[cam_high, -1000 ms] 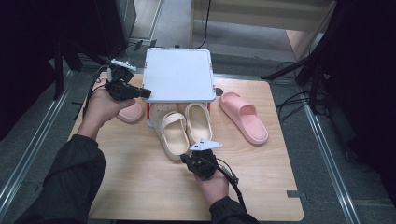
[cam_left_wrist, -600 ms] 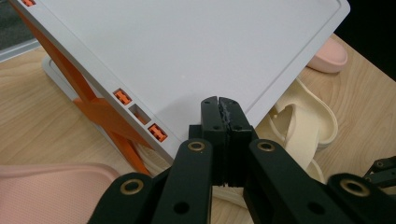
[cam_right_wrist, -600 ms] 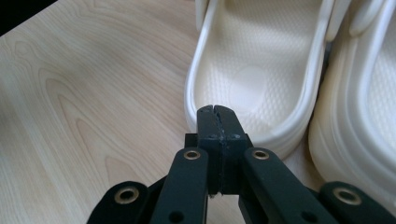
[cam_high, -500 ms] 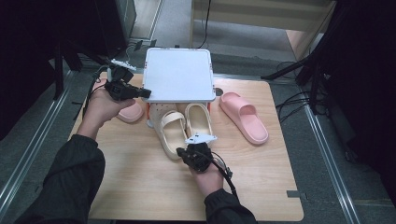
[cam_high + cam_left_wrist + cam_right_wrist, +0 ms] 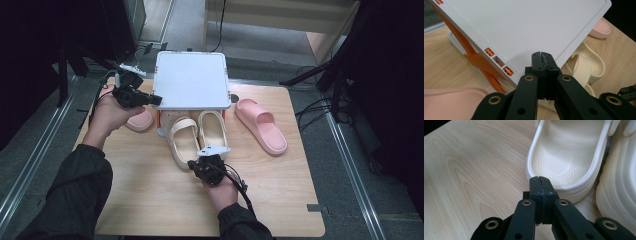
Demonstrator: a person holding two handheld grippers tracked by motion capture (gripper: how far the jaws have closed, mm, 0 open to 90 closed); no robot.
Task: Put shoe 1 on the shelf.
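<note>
1. Cream rubber: the left cream sandal [image 5: 567, 162] lies directly ahead of my right tongs [image 5: 541, 178], heel end toward me, sole down on the wooden table [image 5: 150, 195].
2. My right tongs have their jaws pressed together with nothing between them; the tips sit at the sandal's heel rim, and I cannot tell whether they touch it.
3. In the high view my right tongs [image 5: 206, 167] are just behind the heels of the cream pair, the left cream sandal and the right cream sandal [image 5: 212, 131], which lie side by side with their toes under the white rack [image 5: 191, 80].
4. In the right gripper view the right cream sandal [image 5: 621, 190] lies just to the right of my right tongs, touching or nearly touching its mate.
5. My left tongs [image 5: 542, 54] are also fully closed and hold nothing; their tips hover over the near corner of the rack's white top [image 5: 524, 27].
6. Orange struts [image 5: 477, 60] carry the rack, below and to the left of my left tongs.
7. One pink slipper [image 5: 451, 103] lies below my left tongs; in the high view it [image 5: 140, 120] is partly under my left hand [image 5: 107, 112].
8. A second pink slipper [image 5: 261, 125] lies well apart from my right tongs, beyond the cream pair to the right.
</note>
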